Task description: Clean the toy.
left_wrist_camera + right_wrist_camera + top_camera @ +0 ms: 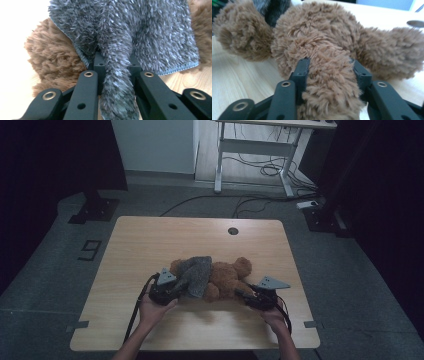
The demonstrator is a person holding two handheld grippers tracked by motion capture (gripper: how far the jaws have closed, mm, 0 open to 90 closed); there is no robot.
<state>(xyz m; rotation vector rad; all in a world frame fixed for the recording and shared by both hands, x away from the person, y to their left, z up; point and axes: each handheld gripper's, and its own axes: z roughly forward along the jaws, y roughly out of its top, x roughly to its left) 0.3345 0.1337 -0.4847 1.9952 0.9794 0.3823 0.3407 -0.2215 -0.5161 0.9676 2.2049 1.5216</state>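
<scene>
A dim room with grey flooring, one white-framed desk (260, 145) at the back with cables trailing under it, and up front a single light wooden bench (150, 240) with one round grommet hole (233, 231) near its far edge. On the bench, one brown teddy bear (227, 277) lies towards the near side, roughly in the middle, and one grey shaggy cloth (196, 274) is draped over its left part. Two hands come in from the bottom, one hand-held gripper in each. The left hand-held gripper (172, 287) sits at the cloth's near edge, and the left gripper view tells the story: its two black jaws are drawn together on a bunched fold of the grey cloth (117, 82), the fold pinched tight between them, with brown fur (55, 67) showing beside and beneath the cloth. Over on the other side, the right hand-held gripper (250, 296) is at the bear's right end; in the right gripper view one of the bear's furry limbs (329, 82) lies between the two jaws, which press into the plush on both sides, clamped on the bear. The bear's body (322, 32) rises just beyond, and another limb (394, 50) stretches off to the side.
</scene>
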